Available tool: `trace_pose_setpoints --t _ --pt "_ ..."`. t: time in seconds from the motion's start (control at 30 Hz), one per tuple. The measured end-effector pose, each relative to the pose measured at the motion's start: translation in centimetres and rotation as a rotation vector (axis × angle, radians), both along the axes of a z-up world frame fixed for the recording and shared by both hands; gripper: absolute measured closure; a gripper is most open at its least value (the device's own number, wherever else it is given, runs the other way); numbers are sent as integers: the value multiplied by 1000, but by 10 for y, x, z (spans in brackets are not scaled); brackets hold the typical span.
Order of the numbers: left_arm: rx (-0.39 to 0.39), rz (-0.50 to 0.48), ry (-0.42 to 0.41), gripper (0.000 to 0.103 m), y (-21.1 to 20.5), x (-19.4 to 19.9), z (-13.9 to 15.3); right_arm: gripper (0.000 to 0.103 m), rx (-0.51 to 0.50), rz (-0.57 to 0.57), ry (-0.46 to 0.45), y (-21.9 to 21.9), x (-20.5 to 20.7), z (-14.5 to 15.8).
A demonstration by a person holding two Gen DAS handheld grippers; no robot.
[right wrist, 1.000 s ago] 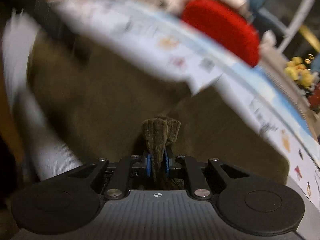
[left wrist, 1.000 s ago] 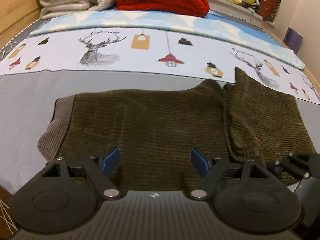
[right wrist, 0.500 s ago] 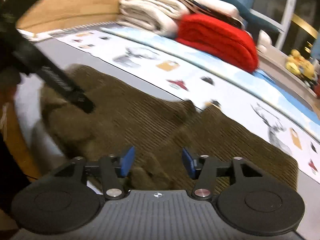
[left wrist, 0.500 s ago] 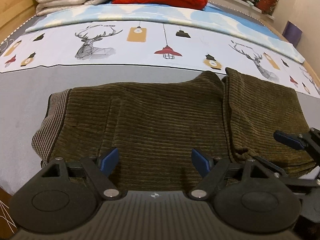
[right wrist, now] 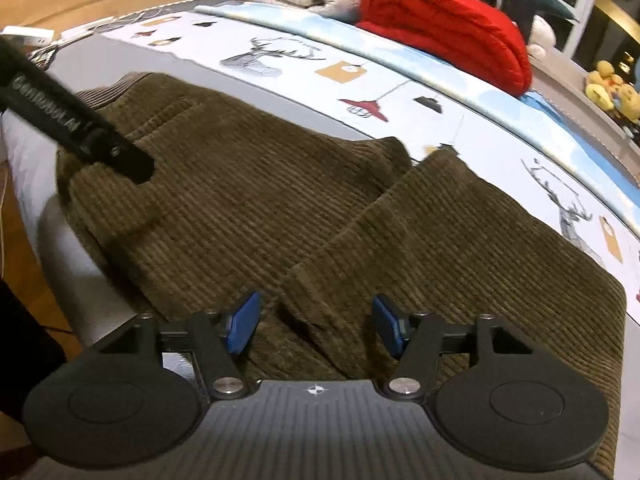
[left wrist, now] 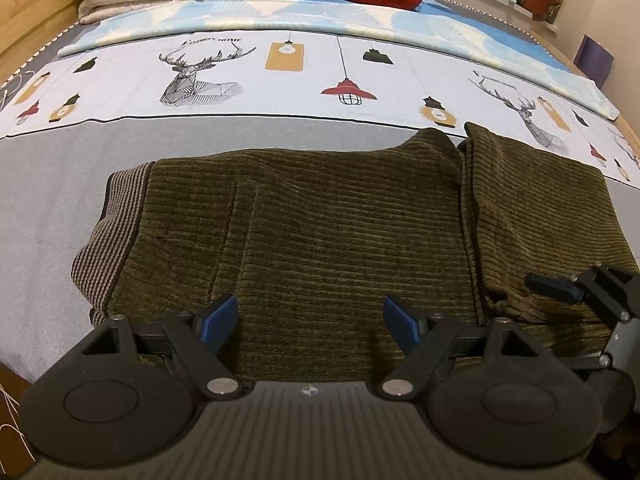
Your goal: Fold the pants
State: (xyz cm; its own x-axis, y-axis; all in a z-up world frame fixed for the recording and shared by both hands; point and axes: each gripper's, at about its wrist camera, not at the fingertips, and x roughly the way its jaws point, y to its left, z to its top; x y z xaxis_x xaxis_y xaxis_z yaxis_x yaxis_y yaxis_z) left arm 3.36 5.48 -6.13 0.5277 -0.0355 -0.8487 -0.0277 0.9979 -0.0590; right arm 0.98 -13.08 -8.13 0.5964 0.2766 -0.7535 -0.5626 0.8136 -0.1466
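I am hovering both claws over the pants [left wrist: 344, 232], which are lying flat on the gray part of the bed [left wrist: 60, 184], near its front edge, already doubled over so the cuffs reach about the middle. My left claw [left wrist: 310, 316] is standing spread wide, nothing between its blue pads, hanging above the thick half near the striped waistband [left wrist: 112, 232]. My right claw [right wrist: 314, 326] is also spread and pinching nothing; the loose cuff end [right wrist: 320, 292] is sitting just ahead of it, between the pads but untouched.

I am judging that the next fold is taking one end across the other. To do it well, I am thinking of going for both layers at an outer edge, not just the top one, since this ribbed cloth is thick and a shallow bite would slip. I would also be keeping the two claws level with each other, so the edge travels straight and the cuffs do not skew. The rumpled corner by my right pads looks worth smoothing first.
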Motion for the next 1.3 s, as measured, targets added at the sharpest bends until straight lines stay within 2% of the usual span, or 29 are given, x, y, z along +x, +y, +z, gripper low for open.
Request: trace_pose_setpoints --t 0.2,0.27,0.4,0.43,0.63,0.7,0.77,0.87,1.0,1.17,1.3 --pt "-1 -8 -2 19 -3 1 0 51 -4 40 7 3 -3 -1" --pt "-2 -6 -2 19 -3 1 0 58 8 45 17 2 -4 0" --pt "-2 -7 -2 19 -3 1 0 86 5 69 -7 4 -7 2" --pt "-2 -6 -3 19 -3 1 0 88 11 68 -11 3 -7 4" --pt "-2 -1 -4 19 -2 1 1 90 91 63 -73 -6 -12 26" --pt "0 -5 -3 19 -4 2 1 89 79 91 -41 -6 -15 23" --pt "3 -10 -1 19 -5 2 0 88 36 121 27 -3 -15 11" --pt "4 -13 0 19 -6 1 0 84 2 141 11 2 -21 8" --pt "0 0 0 19 -1 2 0 79 88 111 52 -10 -17 19" --pt "-5 18 0 19 1 2 0 79 263 44 11 -29 -14 41" --pt "5 4 1 19 -2 1 0 79 283 -43 12 -38 -5 39"
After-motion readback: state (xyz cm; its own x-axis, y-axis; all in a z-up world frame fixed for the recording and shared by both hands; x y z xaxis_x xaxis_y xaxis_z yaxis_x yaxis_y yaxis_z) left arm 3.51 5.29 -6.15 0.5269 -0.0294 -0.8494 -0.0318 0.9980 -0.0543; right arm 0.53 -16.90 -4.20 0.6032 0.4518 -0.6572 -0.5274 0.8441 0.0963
